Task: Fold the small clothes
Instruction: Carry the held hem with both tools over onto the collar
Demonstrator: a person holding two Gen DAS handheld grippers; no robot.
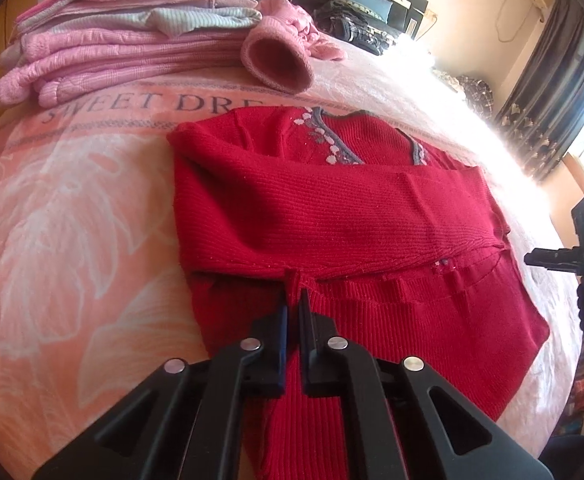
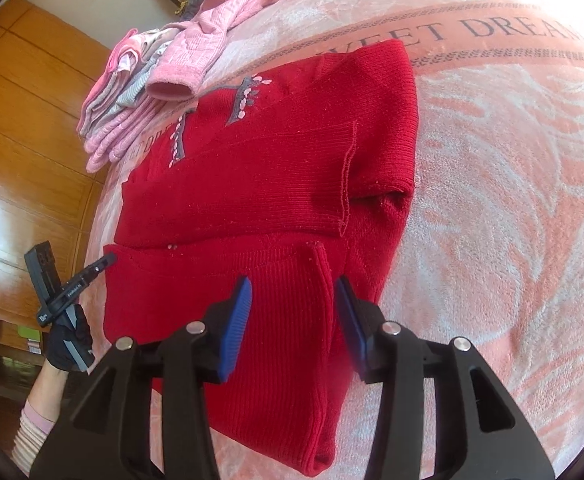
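Red sweater (image 1: 323, 216) half-folded on pink blanket (image 1: 72, 208), both grippers low over its near hem.

Left gripper (image 1: 293, 300) jaws nearly closed, pinching a small fold of sweater edge at the tips. Right gripper (image 2: 293, 288) jaws wide apart, straddling a folded ribbed cuff, pads (image 2: 240, 312) not touching it.

One red sweater (image 1: 323, 216) lies on the blanket (image 1: 72, 216); beyond it, one stack of folded pink clothes (image 1: 124, 40) (layers uncountable) and one loose pink garment (image 1: 292, 44).
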